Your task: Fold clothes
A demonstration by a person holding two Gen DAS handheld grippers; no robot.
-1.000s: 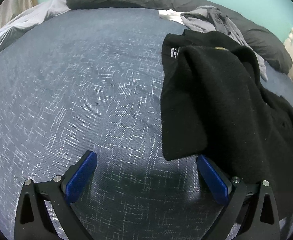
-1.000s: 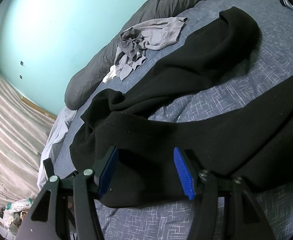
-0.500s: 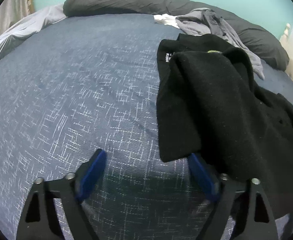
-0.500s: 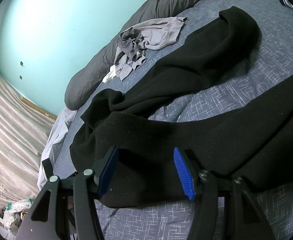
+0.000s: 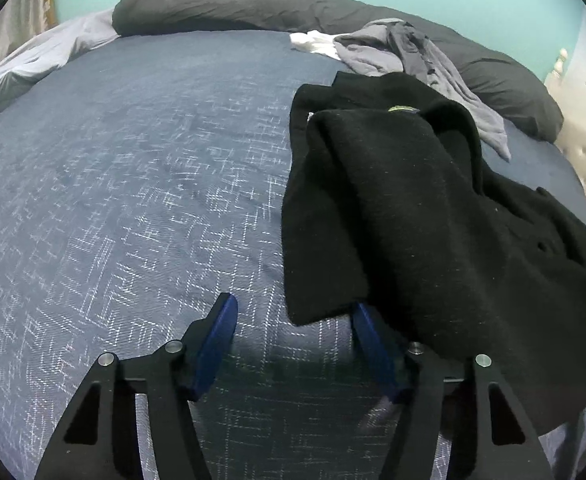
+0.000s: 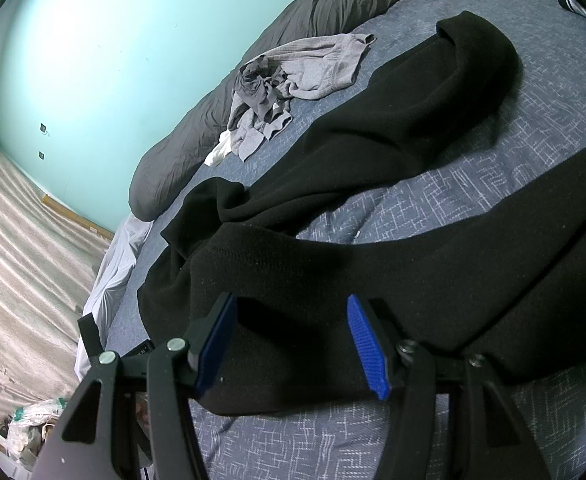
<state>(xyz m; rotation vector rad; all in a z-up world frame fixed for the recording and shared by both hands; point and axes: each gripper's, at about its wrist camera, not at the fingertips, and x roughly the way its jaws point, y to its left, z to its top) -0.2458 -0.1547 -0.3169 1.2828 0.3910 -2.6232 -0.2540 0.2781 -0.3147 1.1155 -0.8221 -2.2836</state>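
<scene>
While we look along both claws, we list what lies on the bed (image 5: 133, 168), taking the black sweatshirt (image 5: 413, 200) as our landmark.

Item one: the black sweatshirt, a thick fleece garment, spread rumpled across the blue bedspread with its white crosshatch pattern. In the left wrist view a sleeve or folded panel lies on top of its body, and a small yellow-green neck label (image 5: 403, 109) shows near its far end. In the right wrist view a long sleeve (image 6: 433, 92) runs away from the body toward the far side of the bed.

Item two: the left claw (image 5: 293, 332), at the near corner of the sweatshirt. Its jaws are closing; the right pad is tucked under the hanging corner of the fabric, the left pad stands over bare bedspread. We see a gap between the pads, with the corner's edge reaching into it; neither pad presses it.

Item three: the right claw (image 6: 293, 340), over the near hem of the sweatshirt. Its blue pads stand apart with black fabric lying between and beneath them; we see no pinch on the cloth.

Item four: a grey garment (image 5: 413, 56), crumpled, just beyond the sweatshirt, with a white cloth (image 5: 313, 42) beside it.

Item five: a dark grey duvet (image 5: 233, 4), rolled along the far edge of the bed beyond the sweatshirt, against a turquoise wall (image 6: 93, 60).
</scene>
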